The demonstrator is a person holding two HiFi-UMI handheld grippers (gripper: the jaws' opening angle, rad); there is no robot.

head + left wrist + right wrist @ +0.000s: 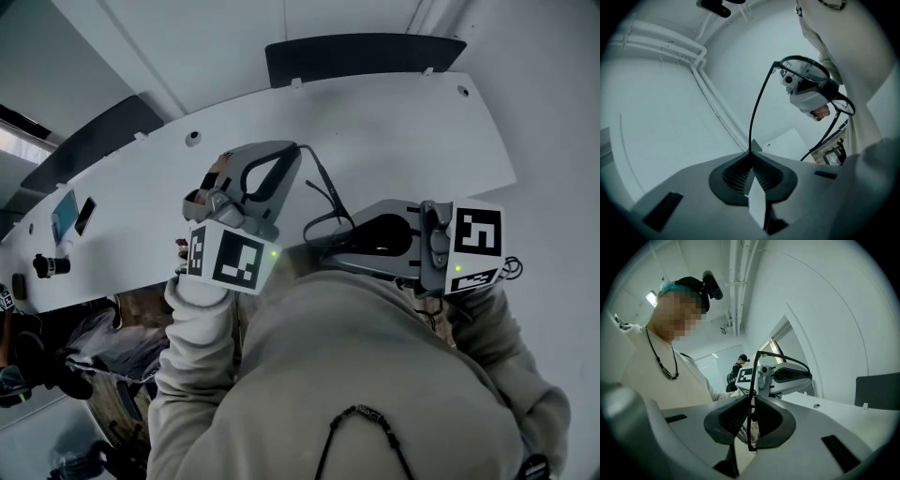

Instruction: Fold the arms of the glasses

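Note:
Thin black-framed glasses (pixel 328 202) hang in the air over the white table (pixel 412 131), held between my two grippers. In the head view my left gripper (pixel 298 155) sits at the upper left of them and my right gripper (pixel 325 246) at the lower right. The left gripper view shows my left gripper (pixel 751 158) shut on the tip of one glasses arm (pixel 757 105), which curves up to the front frame (pixel 806 65). In the right gripper view my right gripper (pixel 753 411) is shut on the rim of the front frame (pixel 755 369).
Two dark chair backs (pixel 361 56) (pixel 94 141) stand along the table's far edge. A phone-like item (pixel 70 216) and a small dark object (pixel 47 265) lie at the table's left end. Another person (pixel 738 364) stands far off in the right gripper view.

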